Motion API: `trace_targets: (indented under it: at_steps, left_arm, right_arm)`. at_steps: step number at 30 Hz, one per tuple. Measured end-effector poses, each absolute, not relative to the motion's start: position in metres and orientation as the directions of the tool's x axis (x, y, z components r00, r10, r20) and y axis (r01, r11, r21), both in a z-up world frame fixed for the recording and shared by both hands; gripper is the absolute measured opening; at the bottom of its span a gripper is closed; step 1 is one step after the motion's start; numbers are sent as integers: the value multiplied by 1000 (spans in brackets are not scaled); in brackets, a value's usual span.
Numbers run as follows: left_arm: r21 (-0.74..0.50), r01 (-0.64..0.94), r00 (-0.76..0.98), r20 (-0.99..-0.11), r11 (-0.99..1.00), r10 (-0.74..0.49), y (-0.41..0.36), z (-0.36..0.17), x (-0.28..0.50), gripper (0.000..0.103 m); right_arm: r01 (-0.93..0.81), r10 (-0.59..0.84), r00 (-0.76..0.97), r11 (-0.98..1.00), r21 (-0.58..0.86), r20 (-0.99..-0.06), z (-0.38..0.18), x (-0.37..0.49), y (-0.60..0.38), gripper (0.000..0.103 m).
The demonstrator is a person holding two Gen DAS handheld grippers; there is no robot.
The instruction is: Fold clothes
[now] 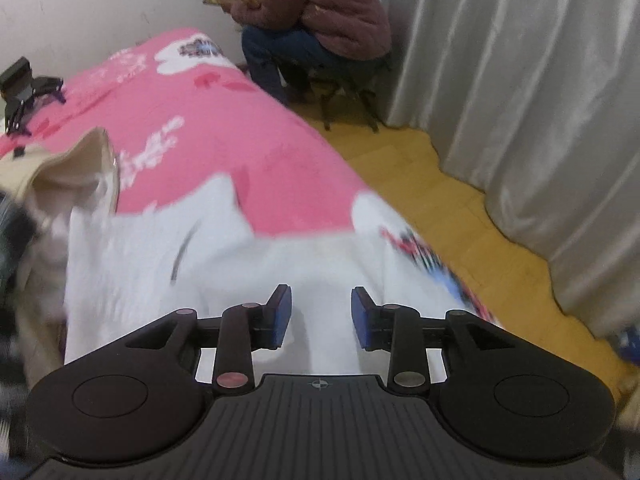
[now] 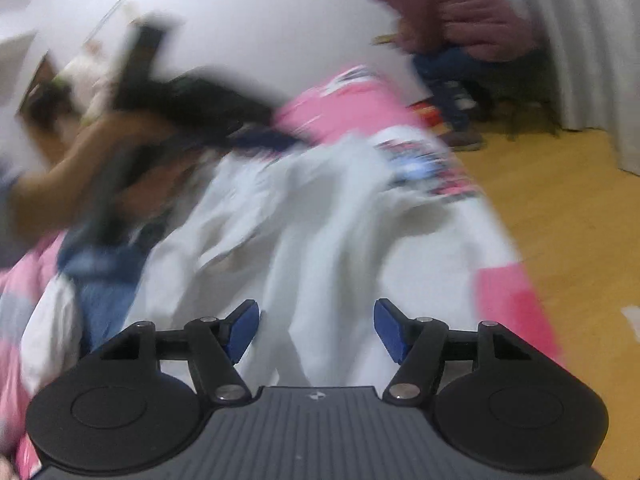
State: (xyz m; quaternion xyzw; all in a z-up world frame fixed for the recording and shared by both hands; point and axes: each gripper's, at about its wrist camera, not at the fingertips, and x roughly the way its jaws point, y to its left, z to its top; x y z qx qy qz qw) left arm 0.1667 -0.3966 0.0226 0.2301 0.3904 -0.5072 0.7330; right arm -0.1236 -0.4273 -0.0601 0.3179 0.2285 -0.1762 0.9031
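A white garment (image 1: pixel 224 248) is lying spread and rumpled on a bed with a pink cover (image 1: pixel 224 128), and it is not looking folded into a neat shape. The left gripper (image 1: pixel 321 312) is hanging just over the white cloth with its blue pads standing apart and nothing between them. The right gripper (image 2: pixel 316 328) is also hanging over the white garment (image 2: pixel 320 220), with its pads standing wide and gripping nothing. In the right view the left gripper (image 2: pixel 168 96) is showing far off as a dark blur with a hand on it. Something blue, maybe jeans (image 2: pixel 104 292), is lying just beside the white cloth, and a tan garment (image 1: pixel 60 168) is sitting near its far side. Both pictures are very blurry, so the edges of the cloth are hard to find. Here is what could go wrong: the pads could be pinching two layers at once, because the cloth is bunching up in ridges. The white cloth is lying close to the bed's edge by the wooden floor (image 1: pixel 460 208), so a hard tug could be sliding it off. A pinch made too near the blue clothes could be grabbing them too. A person (image 1: pixel 312 12) is sitting at the far end, well away.
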Motion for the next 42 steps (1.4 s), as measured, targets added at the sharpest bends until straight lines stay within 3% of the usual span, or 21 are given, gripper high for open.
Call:
trace_targets:
  at_steps: [6, 9, 12, 13, 18, 20, 22, 26, 29, 33, 39, 42]
  left_arm:
    - [104, 991, 131, -823, 81, -552, -391, 9, 110, 32]
    - [141, 988, 88, -845, -61, -527, -382, -9, 82, 31]
    - [126, 986, 57, -868, -107, -493, -384, -48, 78, 31]
    - [126, 987, 51, -837, -100, -546, -377, -55, 79, 31]
    - [50, 996, 2, -824, -68, -566, -369, -26, 98, 30]
    - [-17, 1000, -20, -786, -11, -618, -366, -11, 110, 6]
    - [28, 1000, 12, -772, -15, -635, -375, -6, 111, 0]
    - [64, 998, 40, -761, -14, -648, -404, -24, 110, 0]
    - [80, 995, 27, -798, -62, -602, -425, -57, 109, 0]
    - [75, 995, 20, -769, -59, -639, -421, -61, 110, 0]
    - [-94, 996, -85, -819, -14, -568, -433, -45, 137, 2]
    - [-57, 995, 13, -727, 79, -687, -424, -11, 141, 1]
  right_arm:
    - [656, -420, 743, 613, 441, -521, -68, -148, -441, 73]
    - [682, -452, 720, 604, 413, -527, -72, -146, -442, 73]
    - [688, -478, 715, 612, 391, -510, -69, -139, -440, 73]
    - [686, -492, 718, 620, 381, -493, -66, -137, -439, 73]
    - [652, -511, 749, 684, 328, -423, -51, -134, -424, 73]
    - [680, -531, 712, 684, 263, -460, -53, -128, -421, 73]
    - [748, -568, 618, 637, 186, -543, -58, -119, -422, 74]
    - [704, -515, 685, 649, 288, -515, -61, -126, -423, 72]
    - [597, -442, 784, 727, 338, -436, -54, -126, -419, 72]
    - [455, -354, 876, 831, 320, -328, -39, -126, -404, 71]
    - [367, -219, 894, 859, 357, -391, -51, -111, -399, 69]
    - [371, -243, 887, 881, 292, -394, -49, -110, -391, 69]
